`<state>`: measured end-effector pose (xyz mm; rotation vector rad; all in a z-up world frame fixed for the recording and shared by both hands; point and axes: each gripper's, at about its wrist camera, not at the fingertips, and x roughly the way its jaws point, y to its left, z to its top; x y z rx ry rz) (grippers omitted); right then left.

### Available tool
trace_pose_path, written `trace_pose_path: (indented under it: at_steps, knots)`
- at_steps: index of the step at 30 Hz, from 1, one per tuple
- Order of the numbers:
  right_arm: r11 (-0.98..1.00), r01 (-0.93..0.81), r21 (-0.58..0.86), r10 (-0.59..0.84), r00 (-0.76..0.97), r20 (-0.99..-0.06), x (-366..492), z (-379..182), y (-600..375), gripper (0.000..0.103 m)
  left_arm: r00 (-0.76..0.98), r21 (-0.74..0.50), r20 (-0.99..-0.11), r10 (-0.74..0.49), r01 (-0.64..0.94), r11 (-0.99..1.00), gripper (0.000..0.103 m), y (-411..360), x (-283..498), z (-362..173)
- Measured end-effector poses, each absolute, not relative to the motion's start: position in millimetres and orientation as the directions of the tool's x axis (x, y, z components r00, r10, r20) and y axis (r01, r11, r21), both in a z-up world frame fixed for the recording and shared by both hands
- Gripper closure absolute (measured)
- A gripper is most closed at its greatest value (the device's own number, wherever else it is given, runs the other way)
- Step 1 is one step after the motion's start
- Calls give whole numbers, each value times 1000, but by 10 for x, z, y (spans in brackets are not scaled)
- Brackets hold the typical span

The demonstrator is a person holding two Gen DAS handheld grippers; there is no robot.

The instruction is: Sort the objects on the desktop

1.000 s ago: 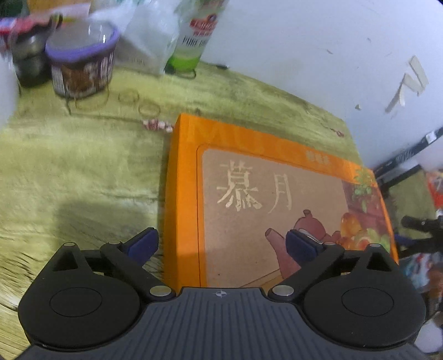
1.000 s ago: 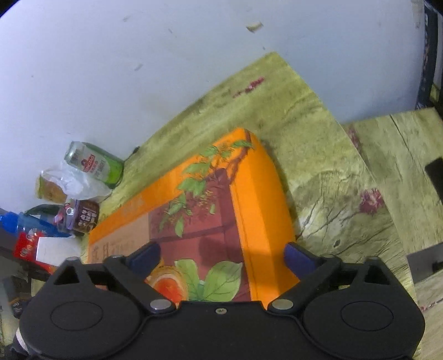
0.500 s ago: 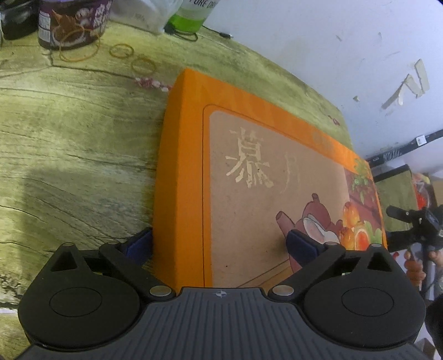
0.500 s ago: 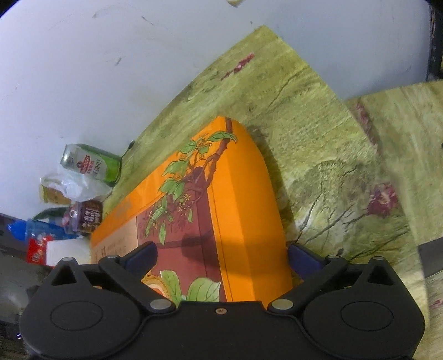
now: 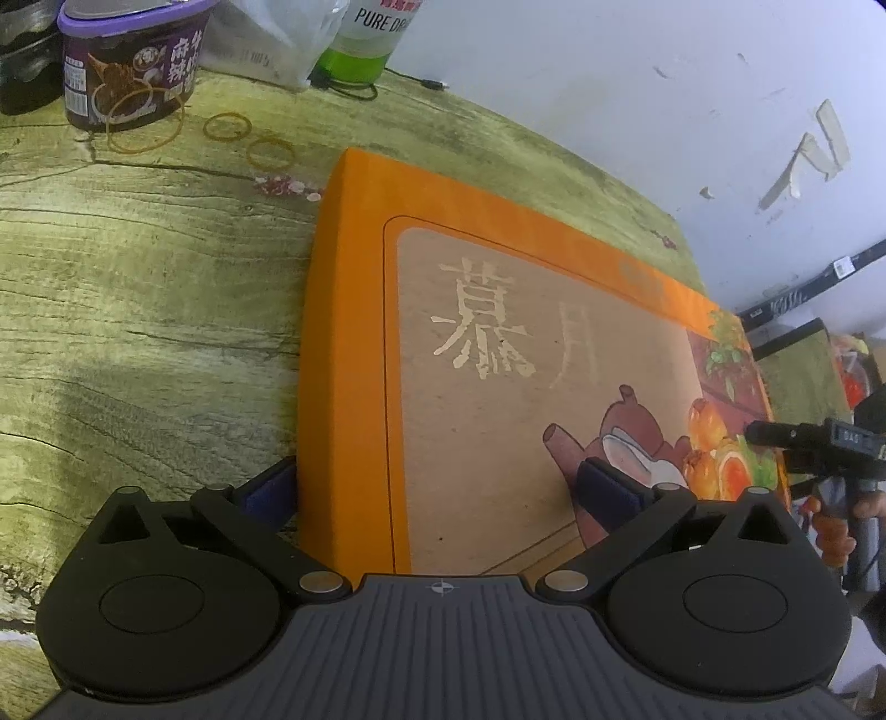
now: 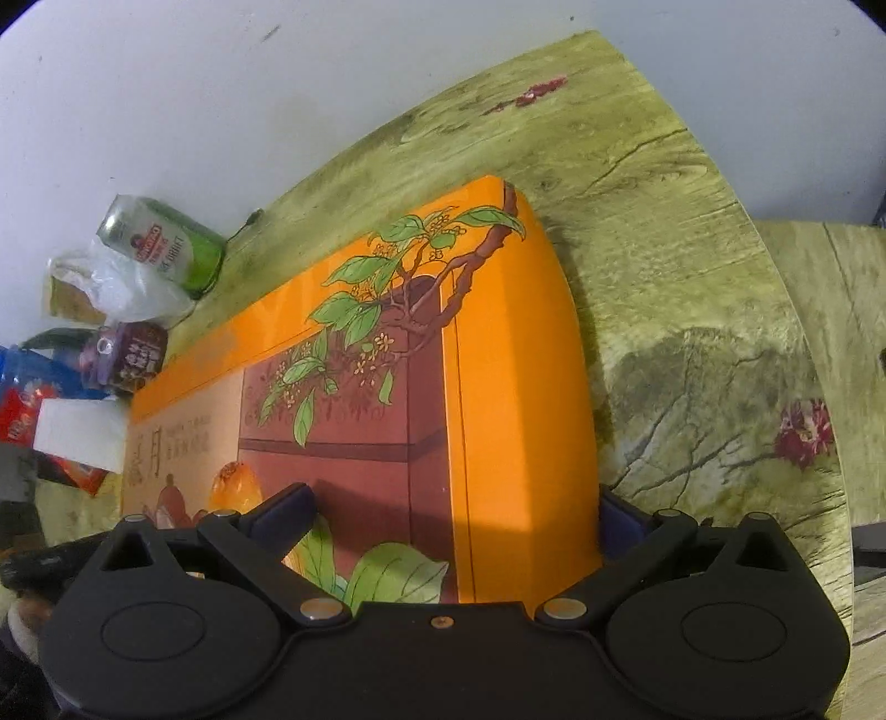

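Note:
A large orange gift box (image 5: pixel 498 360) with Chinese characters and a teapot picture lies flat on the green wood-grain table (image 5: pixel 138 304). My left gripper (image 5: pixel 437 487) is open and straddles the box's left edge: its left finger sits beside the orange side wall and its right finger rests over the lid. In the right wrist view the same box (image 6: pixel 498 387) shows its leafy-branch end. My right gripper (image 6: pixel 451 509) is open and straddles the right edge, with its right finger down beside the side wall and its left finger over the lid.
A purple-lidded cup (image 5: pixel 133 61), a plastic bag (image 5: pixel 266 44), a green can (image 5: pixel 365 39) and loose rubber bands (image 5: pixel 144 127) crowd the far left. The other gripper's body (image 5: pixel 803 437) shows past the box. A second table (image 6: pixel 830 277) adjoins on the right.
Both grippers have moved in and down over the box's opposite edges, each outer finger dropping beside a side wall. The box has not moved.

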<state>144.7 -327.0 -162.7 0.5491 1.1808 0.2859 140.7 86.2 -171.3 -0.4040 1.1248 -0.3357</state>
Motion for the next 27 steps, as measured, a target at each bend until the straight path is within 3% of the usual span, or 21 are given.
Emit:
trace_pose_path:
  at_steps: [27]
  knots:
    - [827,98,554,462,443,-768,1959,-1527,-3425,0,451,-459,-777,-440,73,885,0,728,2065,-1576]
